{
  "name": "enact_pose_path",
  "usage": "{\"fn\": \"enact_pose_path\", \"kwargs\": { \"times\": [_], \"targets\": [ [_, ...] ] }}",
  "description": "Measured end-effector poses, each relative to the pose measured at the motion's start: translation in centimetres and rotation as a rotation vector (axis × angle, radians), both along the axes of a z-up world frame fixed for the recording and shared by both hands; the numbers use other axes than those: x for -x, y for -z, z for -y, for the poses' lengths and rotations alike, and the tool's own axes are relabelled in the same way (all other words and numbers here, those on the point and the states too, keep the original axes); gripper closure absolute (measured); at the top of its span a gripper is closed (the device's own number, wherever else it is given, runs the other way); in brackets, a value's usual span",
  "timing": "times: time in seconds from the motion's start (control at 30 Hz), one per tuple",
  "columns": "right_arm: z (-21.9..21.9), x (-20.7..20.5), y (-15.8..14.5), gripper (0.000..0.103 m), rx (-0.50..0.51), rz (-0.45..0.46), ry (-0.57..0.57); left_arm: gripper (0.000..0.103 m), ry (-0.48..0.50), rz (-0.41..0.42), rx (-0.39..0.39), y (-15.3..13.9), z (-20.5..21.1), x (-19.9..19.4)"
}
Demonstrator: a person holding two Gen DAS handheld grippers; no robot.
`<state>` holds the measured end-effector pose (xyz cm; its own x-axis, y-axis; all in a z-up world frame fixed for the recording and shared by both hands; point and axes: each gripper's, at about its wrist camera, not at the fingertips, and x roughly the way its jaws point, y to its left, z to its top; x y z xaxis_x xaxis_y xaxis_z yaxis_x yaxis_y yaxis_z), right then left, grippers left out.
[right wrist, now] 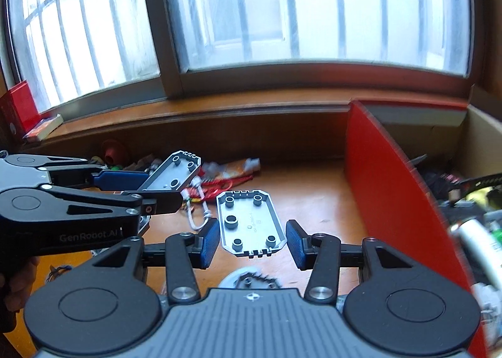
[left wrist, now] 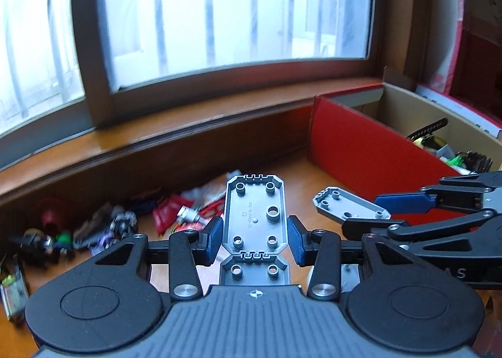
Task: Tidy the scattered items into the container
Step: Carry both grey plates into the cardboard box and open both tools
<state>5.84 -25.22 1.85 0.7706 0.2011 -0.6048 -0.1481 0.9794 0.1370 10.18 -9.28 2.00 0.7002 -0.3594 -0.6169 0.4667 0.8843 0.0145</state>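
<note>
In the left wrist view my left gripper [left wrist: 254,238] is shut on a grey plastic plate [left wrist: 254,210] with round bosses, both blue pads against its long sides. A second grey piece [left wrist: 254,270] meets its near end. My right gripper [right wrist: 252,243] is shut on a matching grey plate [right wrist: 249,223], held above the table. Each gripper shows in the other view: the right gripper [left wrist: 360,215] with its plate [left wrist: 348,205], and the left gripper [right wrist: 161,190] with its plate [right wrist: 175,173]. The red cardboard box [left wrist: 370,151] [right wrist: 386,176] stands open at the right and holds several items.
Scattered small items [left wrist: 109,226], red wrappers [left wrist: 172,210], a white cord [right wrist: 197,210] and red string [right wrist: 222,185] lie on the wooden table below the window sill [right wrist: 219,107]. A toothed disc [right wrist: 248,279] lies under the right gripper. A hand [right wrist: 12,289] holds the left gripper.
</note>
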Motion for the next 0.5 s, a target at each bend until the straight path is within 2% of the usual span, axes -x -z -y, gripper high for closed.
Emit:
{"fn": "enact_pose_path", "kwargs": {
  "times": [0.2, 0.33, 0.5],
  "targets": [
    [2.5, 1.2, -2.5, 0.054, 0.025, 0.066, 0.072, 0.059, 0.097, 0.033, 0.026, -2.1, 3.5, -1.2],
    [4.6, 2.1, -3.8, 0.054, 0.042, 0.092, 0.147, 0.059, 0.197, 0.071, 0.045, -3.7, 7.5, -1.9],
    [7.8, 3.3, -4.5, 0.054, 0.055, 0.113, 0.242, 0.059, 0.302, 0.072, 0.053, -4.7, 13.2, -2.8]
  ]
}}
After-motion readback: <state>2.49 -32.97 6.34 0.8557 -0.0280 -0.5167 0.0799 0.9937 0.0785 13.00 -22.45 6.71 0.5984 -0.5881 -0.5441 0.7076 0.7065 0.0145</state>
